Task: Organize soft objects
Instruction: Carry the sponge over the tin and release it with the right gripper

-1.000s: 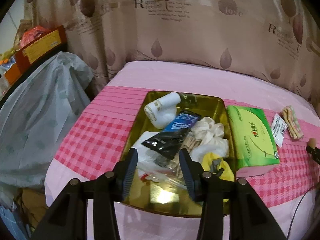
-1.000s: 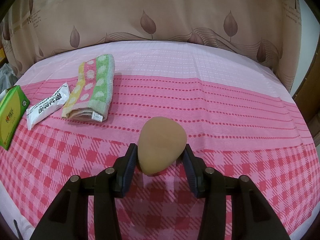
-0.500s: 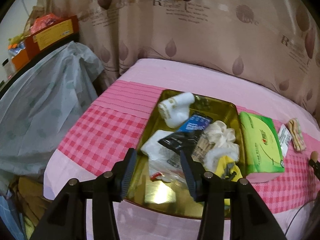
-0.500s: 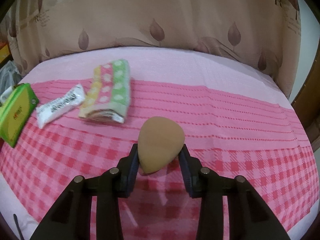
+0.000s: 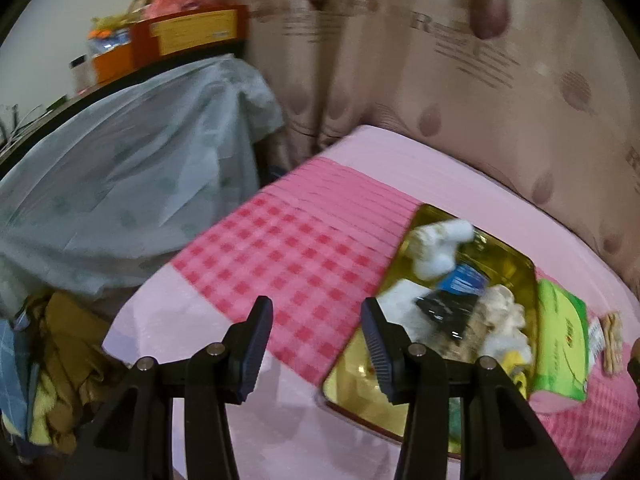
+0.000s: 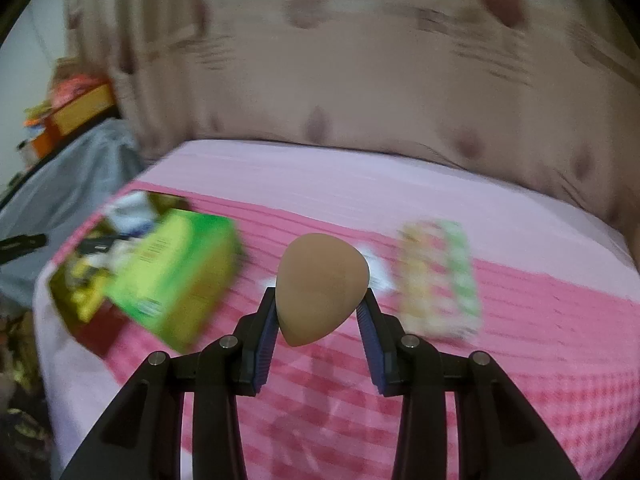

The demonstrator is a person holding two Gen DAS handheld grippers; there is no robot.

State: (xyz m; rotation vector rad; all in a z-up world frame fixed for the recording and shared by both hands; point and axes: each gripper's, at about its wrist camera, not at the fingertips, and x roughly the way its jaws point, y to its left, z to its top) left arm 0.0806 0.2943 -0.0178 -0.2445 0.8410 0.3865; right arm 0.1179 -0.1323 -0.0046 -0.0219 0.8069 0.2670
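Tray (image 5: 520,264) slid right, contents blurred; right gripper (image 6: 322,312) jaws clamp sponge (image 6: 322,284).

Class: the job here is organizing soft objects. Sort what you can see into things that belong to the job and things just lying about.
Belongs to the job:
right gripper
tan sponge
gold tray
folded towel
tissue pack

Just lying about:
curtain
grey plastic cover
orange boxes
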